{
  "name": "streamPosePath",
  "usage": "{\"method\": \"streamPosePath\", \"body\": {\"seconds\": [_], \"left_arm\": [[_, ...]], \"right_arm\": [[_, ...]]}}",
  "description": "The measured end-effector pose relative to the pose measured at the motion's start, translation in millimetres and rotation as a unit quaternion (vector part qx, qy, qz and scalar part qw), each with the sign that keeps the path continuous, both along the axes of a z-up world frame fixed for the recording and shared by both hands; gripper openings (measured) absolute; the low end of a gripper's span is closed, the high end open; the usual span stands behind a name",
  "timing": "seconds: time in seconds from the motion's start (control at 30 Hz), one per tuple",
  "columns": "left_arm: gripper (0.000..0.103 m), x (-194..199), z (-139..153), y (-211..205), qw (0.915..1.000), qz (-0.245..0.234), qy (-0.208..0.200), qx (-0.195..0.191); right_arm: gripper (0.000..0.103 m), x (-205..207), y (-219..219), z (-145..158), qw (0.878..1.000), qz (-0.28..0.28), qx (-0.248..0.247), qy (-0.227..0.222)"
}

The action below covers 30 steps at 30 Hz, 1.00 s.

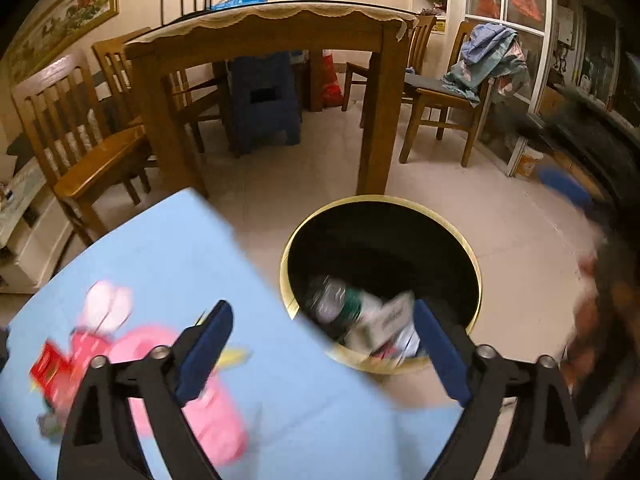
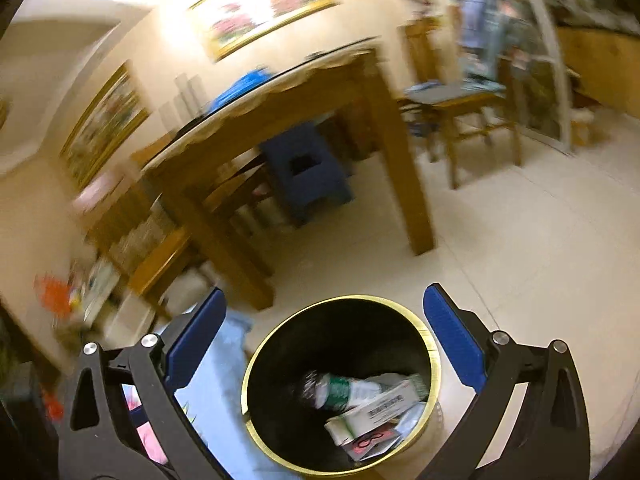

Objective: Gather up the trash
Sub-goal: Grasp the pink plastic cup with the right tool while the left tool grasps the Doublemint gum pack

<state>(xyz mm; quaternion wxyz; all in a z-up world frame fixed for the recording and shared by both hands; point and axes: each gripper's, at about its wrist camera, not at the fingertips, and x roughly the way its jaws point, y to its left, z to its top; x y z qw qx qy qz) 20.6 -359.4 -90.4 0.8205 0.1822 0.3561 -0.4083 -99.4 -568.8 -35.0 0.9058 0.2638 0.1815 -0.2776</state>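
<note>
A black trash bin with a gold rim (image 1: pixel 476 264) stands on the floor beside a light blue cartoon-print table (image 1: pixel 192 264). Inside lie a green-labelled bottle (image 1: pixel 340 304), a white box (image 1: pixel 390 314) and other wrappers. My left gripper (image 1: pixel 322 346) is open and empty, over the table edge and the bin's near rim. In the right wrist view the bin (image 2: pixel 256 364) sits directly below my right gripper (image 2: pixel 324 340), which is open and empty. The bottle (image 2: pixel 340 390) and white box (image 2: pixel 380 406) show inside. The blue table (image 2: pixel 216 392) lies left of the bin.
A wooden dining table (image 1: pixel 272 32) with wooden chairs (image 1: pixel 76 140) stands beyond the bin, a blue stool (image 1: pixel 264 100) under it. A chair with clothes (image 1: pixel 480 60) stands by a glass door at right. The floor (image 1: pixel 520 232) is pale tile.
</note>
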Motion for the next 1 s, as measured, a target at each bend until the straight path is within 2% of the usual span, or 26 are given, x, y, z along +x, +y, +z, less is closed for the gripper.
{"method": "streamPosePath", "body": {"seconds": [0.07,0.13,0.17,0.23,0.3,0.37,0.47,0.6,0.73,0.8,0.83,0.9,1.0], "left_arm": [[0.092,-7,-4,41,1.0,0.002,0.01,0.0],[0.092,-9,-4,82,0.9996,0.016,0.022,-0.005],[0.092,-8,-3,102,0.9993,0.03,0.021,-0.006],[0.092,0,-1,149,0.9972,0.074,0.01,-0.005],[0.093,12,3,204,0.99,0.14,-0.017,-0.005],[0.094,27,6,248,0.9819,0.188,-0.025,-0.005],[0.094,53,3,306,0.9678,0.251,-0.013,-0.002],[0.094,72,0,357,0.9563,0.291,0.006,-0.023],[0.094,73,-3,367,0.9575,0.288,0.012,-0.02],[0.094,77,-8,367,0.961,0.275,0.017,-0.017],[0.094,78,-10,364,0.964,0.265,0.019,-0.016],[0.094,82,-13,358,0.9699,0.242,0.024,-0.012],[0.094,93,-18,340,0.9845,0.171,0.039,-0.006]], "right_arm": [[0.097,27,26,3,0.997,0.063,-0.027,0.021],[0.097,59,66,-2,0.986,0.143,-0.059,0.054],[0.097,76,90,-7,0.977,0.187,-0.073,0.07],[0.097,101,130,-17,0.961,0.259,-0.064,0.079],[0.096,127,179,-29,0.937,0.337,-0.046,0.079],[0.095,145,222,-34,0.924,0.361,-0.086,0.096],[0.095,174,271,-43,0.906,0.397,-0.099,0.108],[0.096,208,324,-62,0.889,0.402,-0.147,0.162],[0.091,236,344,-83,0.881,0.395,-0.161,0.204],[0.067,246,345,-94,0.878,0.403,-0.137,0.22],[0.033,251,342,-99,0.876,0.405,-0.125,0.229],[0.034,256,335,-102,0.882,0.4,-0.1,0.228],[0.034,252,325,-91,0.892,0.392,-0.075,0.211]]}}
